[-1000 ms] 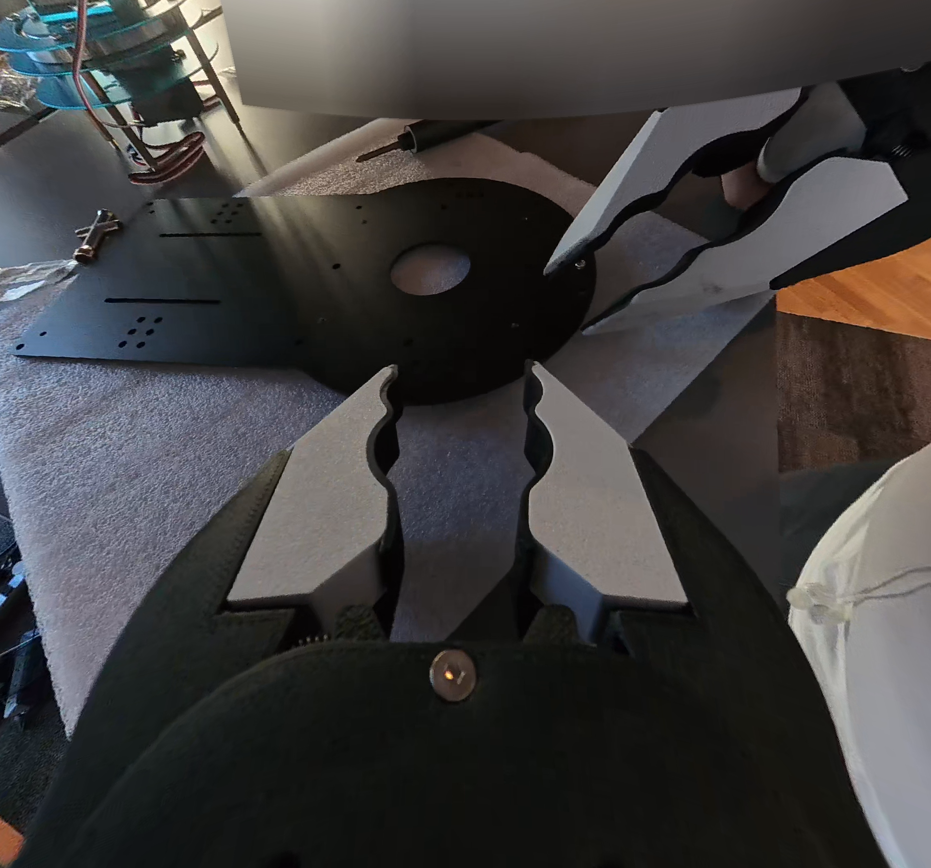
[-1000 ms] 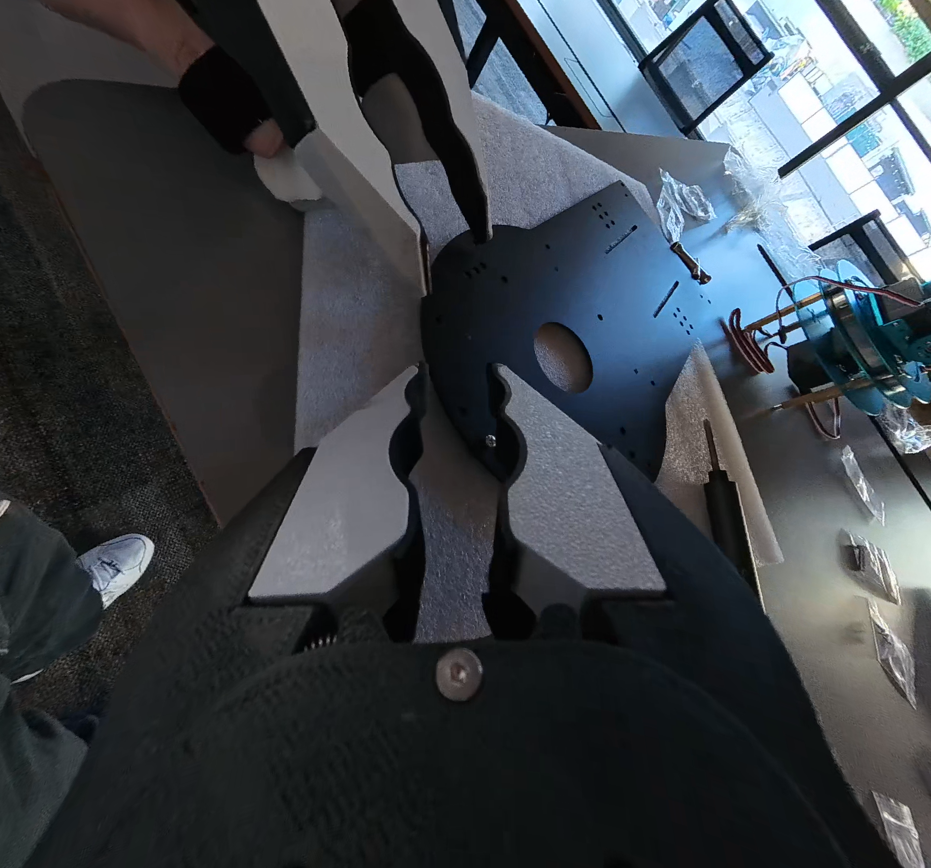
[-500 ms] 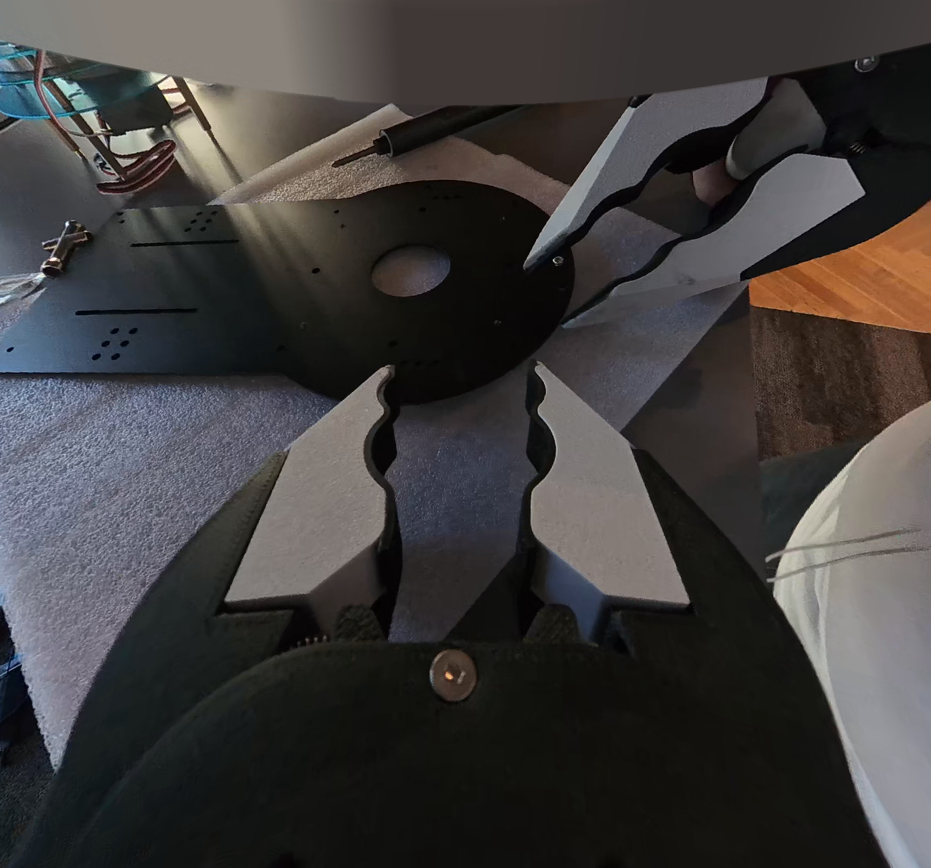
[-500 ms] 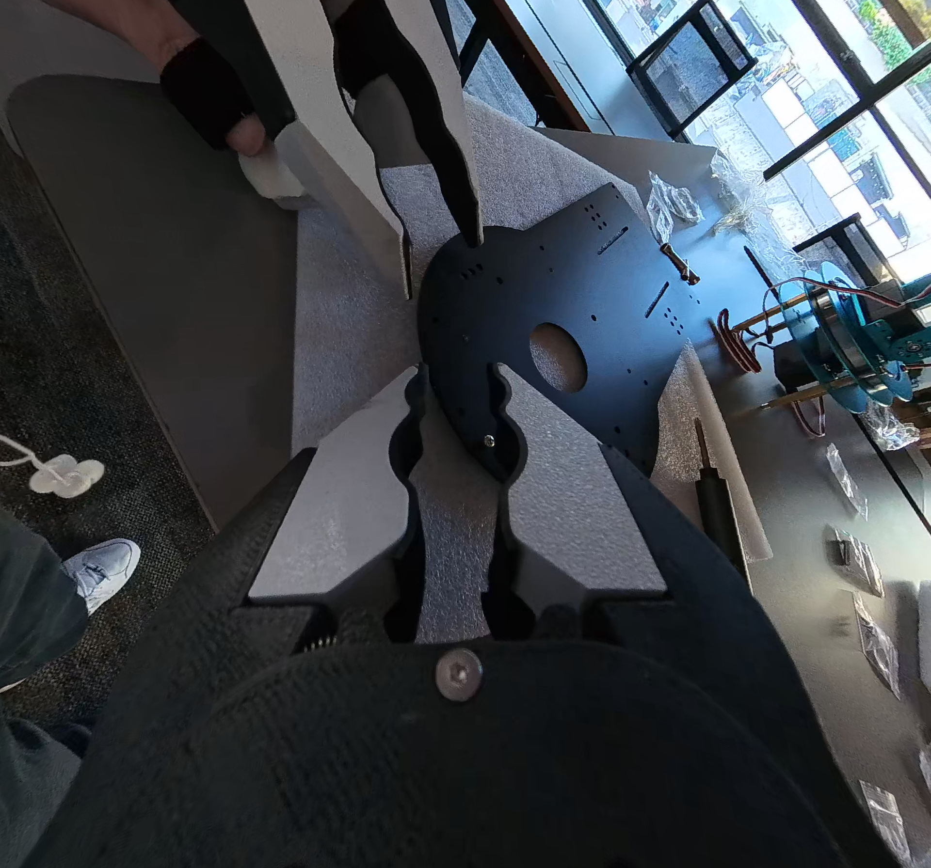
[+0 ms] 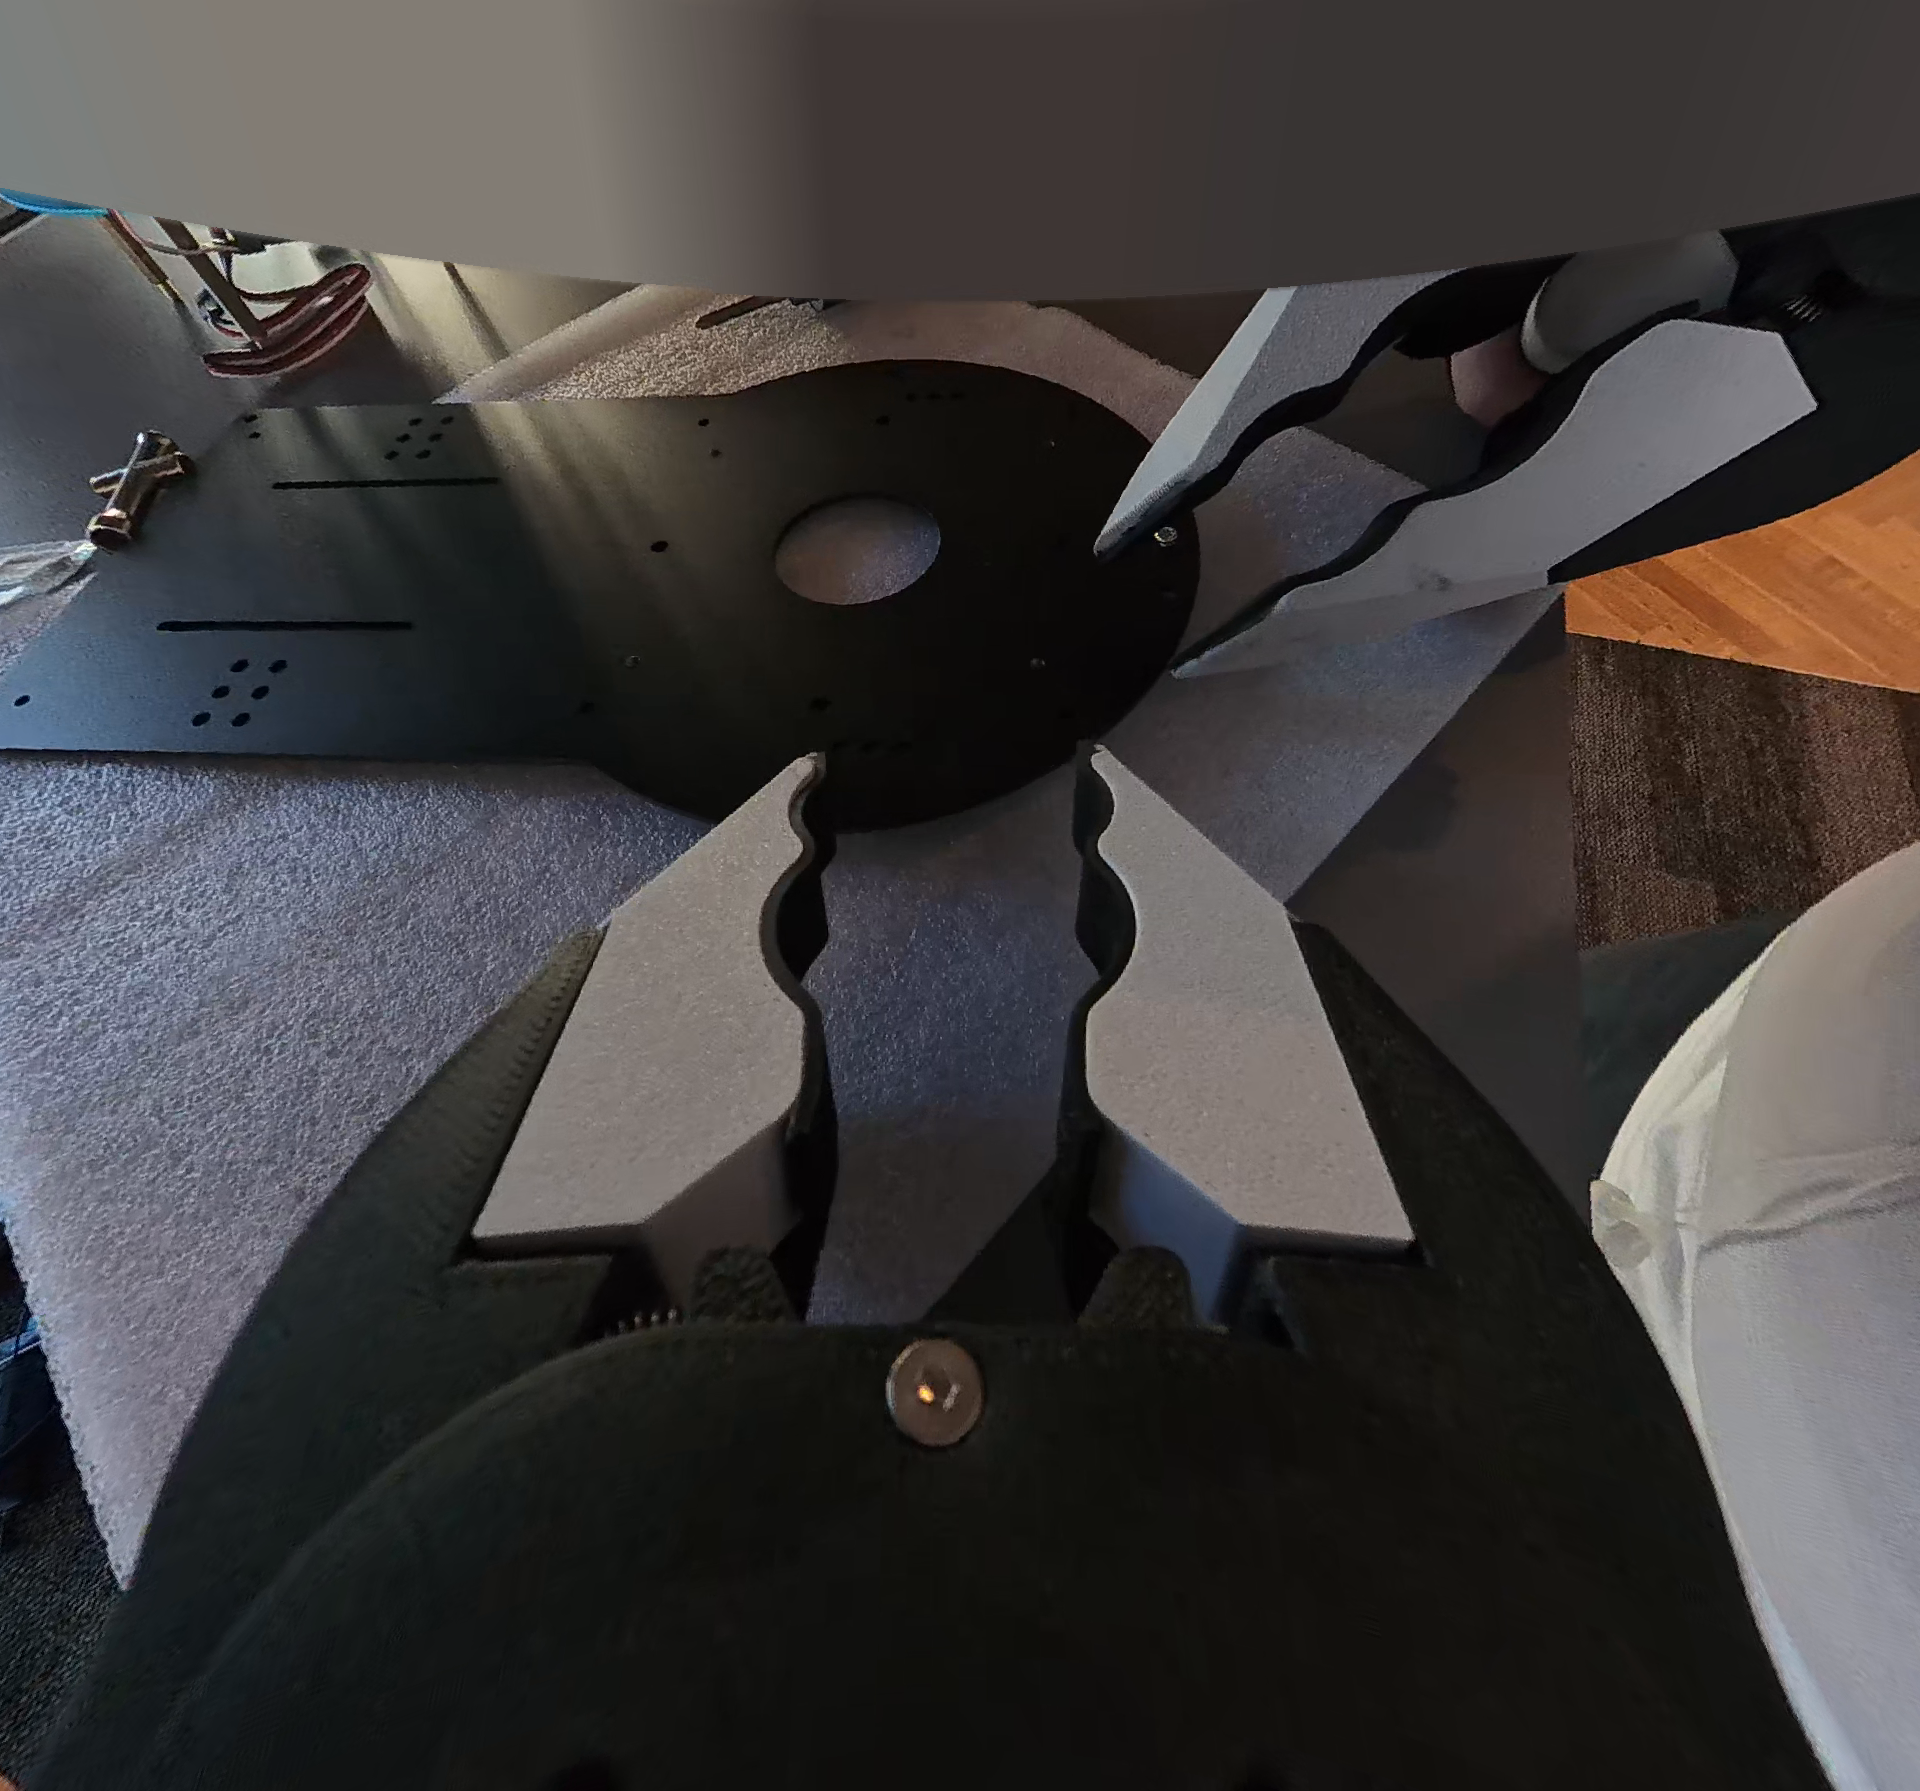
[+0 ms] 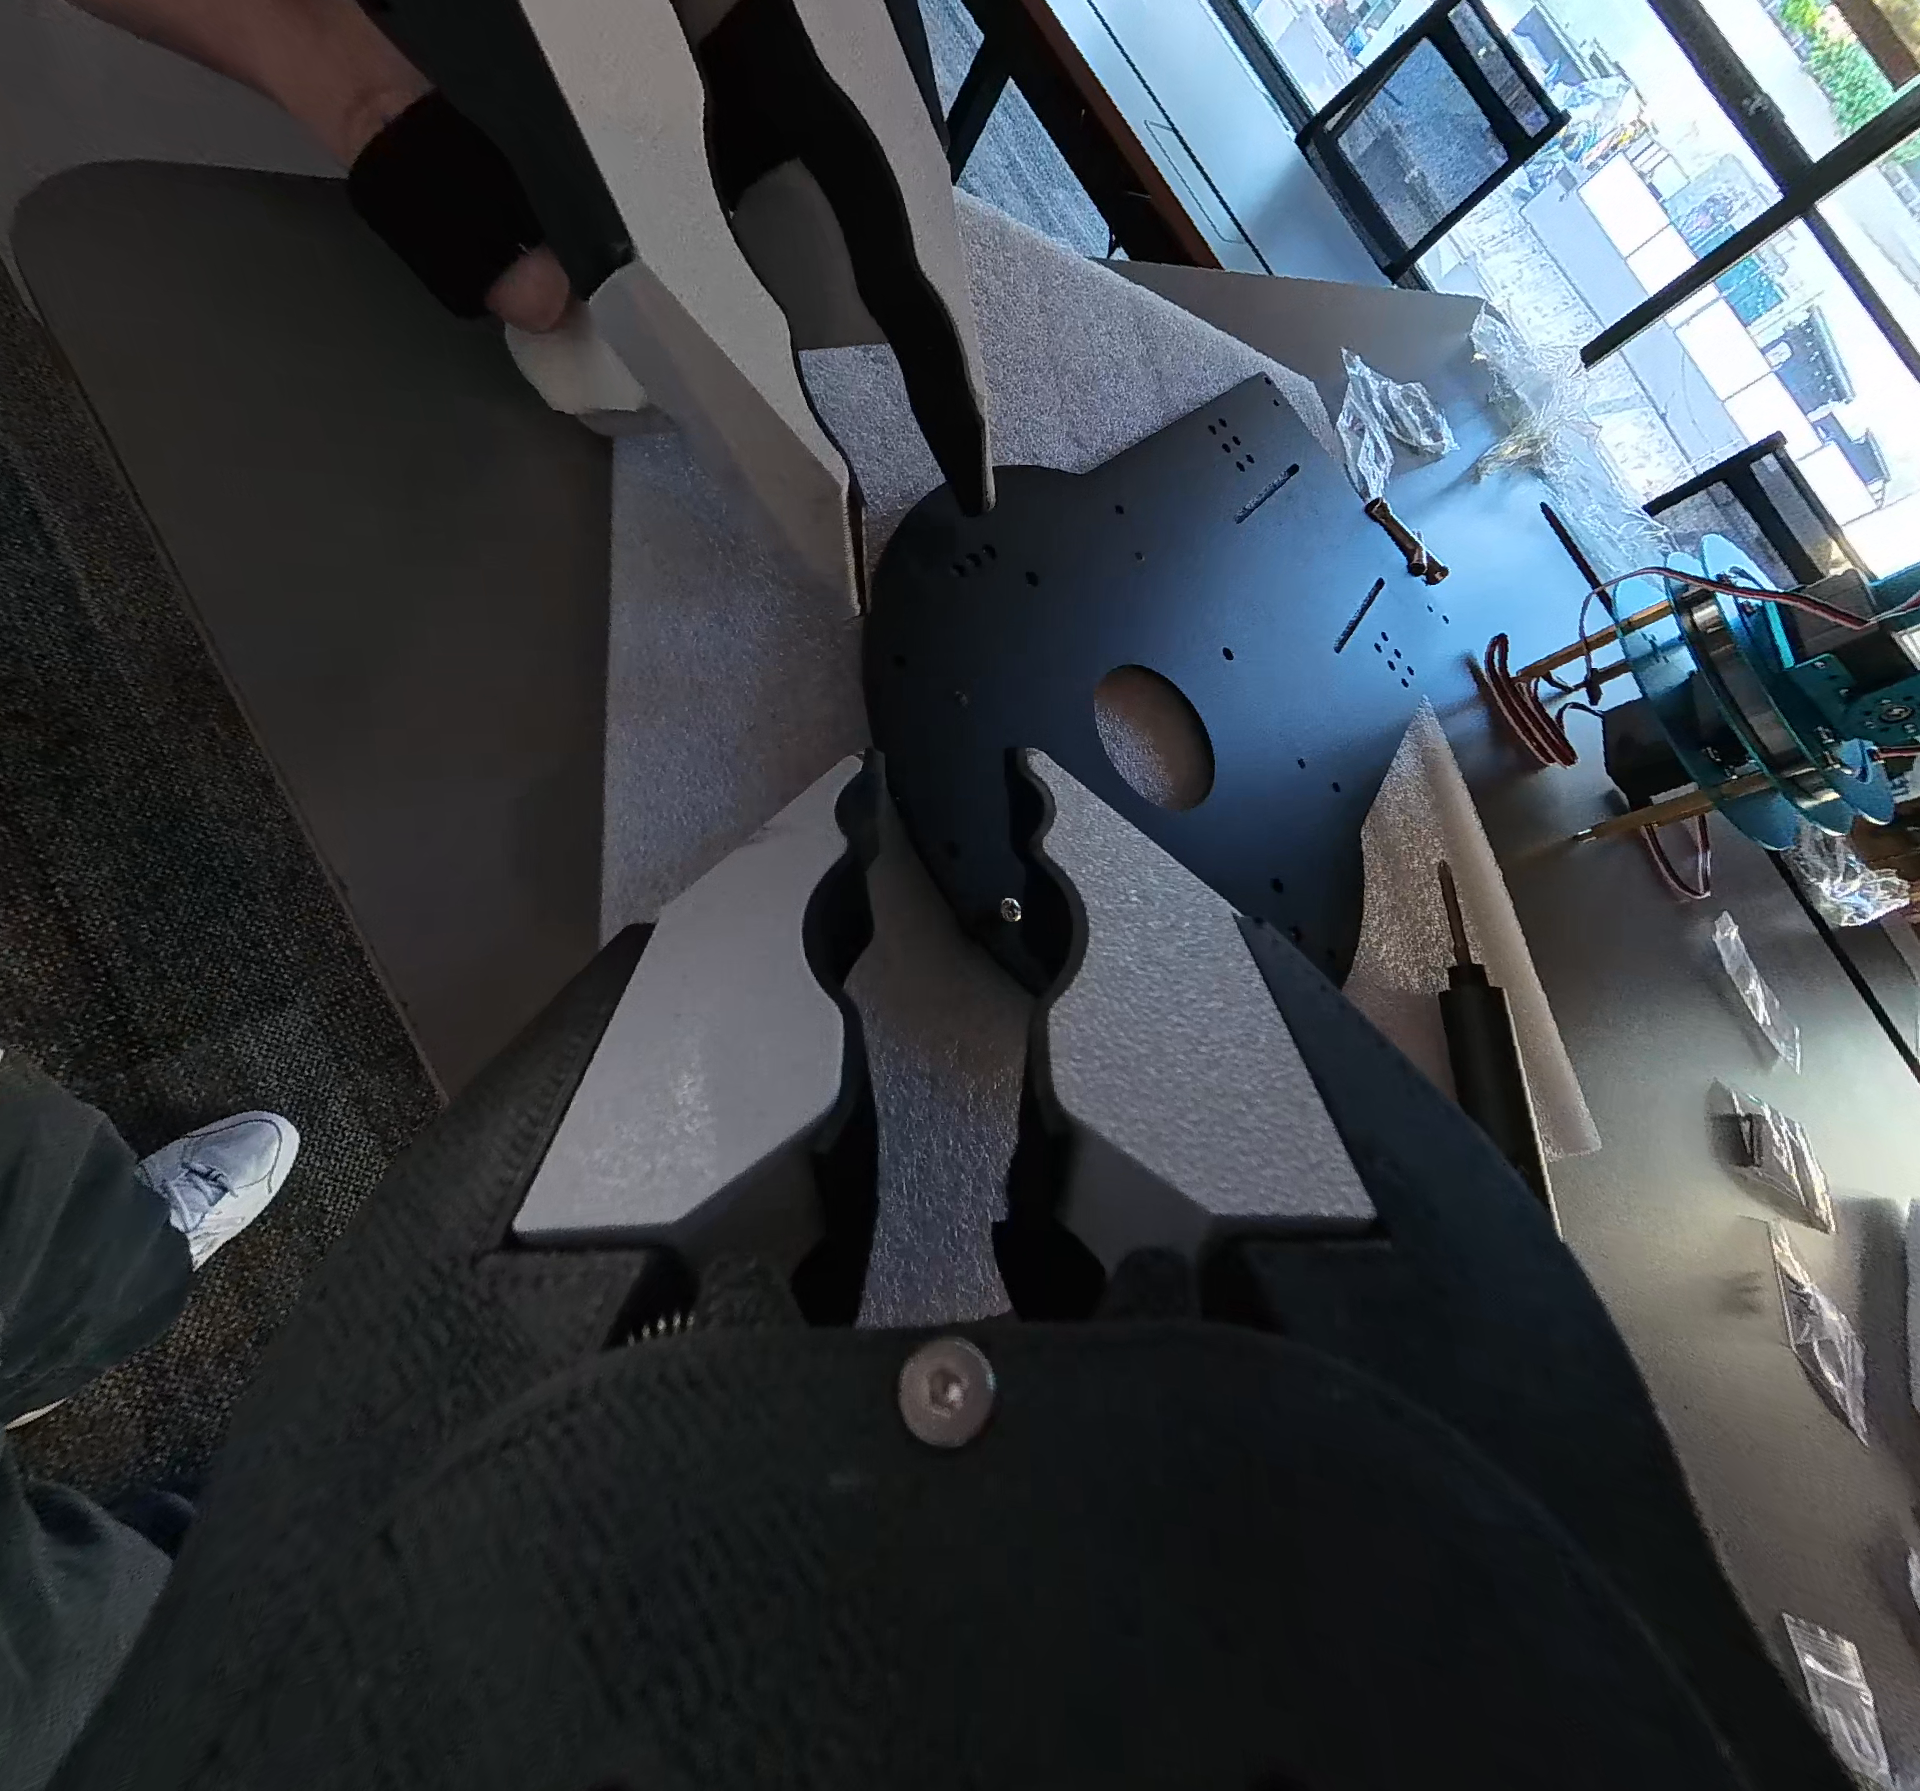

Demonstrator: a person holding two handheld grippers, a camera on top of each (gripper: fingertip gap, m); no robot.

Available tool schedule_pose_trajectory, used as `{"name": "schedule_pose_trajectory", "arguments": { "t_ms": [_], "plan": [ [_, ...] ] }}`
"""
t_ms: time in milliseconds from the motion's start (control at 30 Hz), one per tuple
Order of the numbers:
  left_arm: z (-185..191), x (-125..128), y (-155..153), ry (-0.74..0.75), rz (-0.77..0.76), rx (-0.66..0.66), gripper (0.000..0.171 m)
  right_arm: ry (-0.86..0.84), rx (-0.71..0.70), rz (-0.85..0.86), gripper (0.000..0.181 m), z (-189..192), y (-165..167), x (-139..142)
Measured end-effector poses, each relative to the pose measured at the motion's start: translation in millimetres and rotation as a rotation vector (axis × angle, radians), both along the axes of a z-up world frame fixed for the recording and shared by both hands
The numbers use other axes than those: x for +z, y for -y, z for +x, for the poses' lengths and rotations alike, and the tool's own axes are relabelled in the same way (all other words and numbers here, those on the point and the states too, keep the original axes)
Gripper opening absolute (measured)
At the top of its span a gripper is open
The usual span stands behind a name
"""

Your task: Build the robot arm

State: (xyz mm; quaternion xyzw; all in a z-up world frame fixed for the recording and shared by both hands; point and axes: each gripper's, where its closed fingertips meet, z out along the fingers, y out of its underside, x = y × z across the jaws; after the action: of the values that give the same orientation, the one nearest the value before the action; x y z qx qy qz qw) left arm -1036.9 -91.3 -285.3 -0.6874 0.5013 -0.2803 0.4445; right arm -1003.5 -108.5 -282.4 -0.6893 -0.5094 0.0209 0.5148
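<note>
A flat black plate [image 5: 582,598] with a round hole and small drilled holes lies on a grey foam sheet [image 5: 312,962]. My left gripper [image 5: 951,759] is open, and its tips are at the plate's near rounded rim. In the right wrist view [image 6: 914,557] one of its fingers rests on the plate and the other on the foam beside it. My right gripper [image 6: 945,754] is open and straddles the plate's rim [image 6: 1039,661], one finger over the plate, one off it. A small screw [image 6: 1008,907] sits in the plate between its fingers. The right gripper also shows in the left wrist view [image 5: 1138,609].
A black-handled screwdriver [image 6: 1475,1045] lies on the foam edge. A cross-shaped wrench [image 5: 140,484] lies past the plate. A blue acrylic assembly with servo wires [image 6: 1745,702] and several small plastic bags [image 6: 1766,1149] are on the dark table. Carpet and a shoe [image 6: 218,1180] are below. Left tips to right tips: about 5 cm.
The left wrist view has shifted slightly, so the plate sits a little further left in it. Both grippers stay open at the plate's rim.
</note>
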Motion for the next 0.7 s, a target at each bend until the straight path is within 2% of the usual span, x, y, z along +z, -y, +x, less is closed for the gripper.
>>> {"name": "schedule_pose_trajectory", "arguments": {
  "t_ms": [600, 700],
  "plan": [
    [-0.1, 0.8, -1.7, 0.006, 0.003, 0.012, 0.042, -0.003, -0.007, -0.009, 0.023, 0.1, -1.2, -0.5],
    [-0.1, 2.2, -0.3, 0.023, 0.001, 0.004, 0.046, -0.006, -0.007, -0.010, 0.024, 0.3, -0.7, -0.1]
  ]
}}
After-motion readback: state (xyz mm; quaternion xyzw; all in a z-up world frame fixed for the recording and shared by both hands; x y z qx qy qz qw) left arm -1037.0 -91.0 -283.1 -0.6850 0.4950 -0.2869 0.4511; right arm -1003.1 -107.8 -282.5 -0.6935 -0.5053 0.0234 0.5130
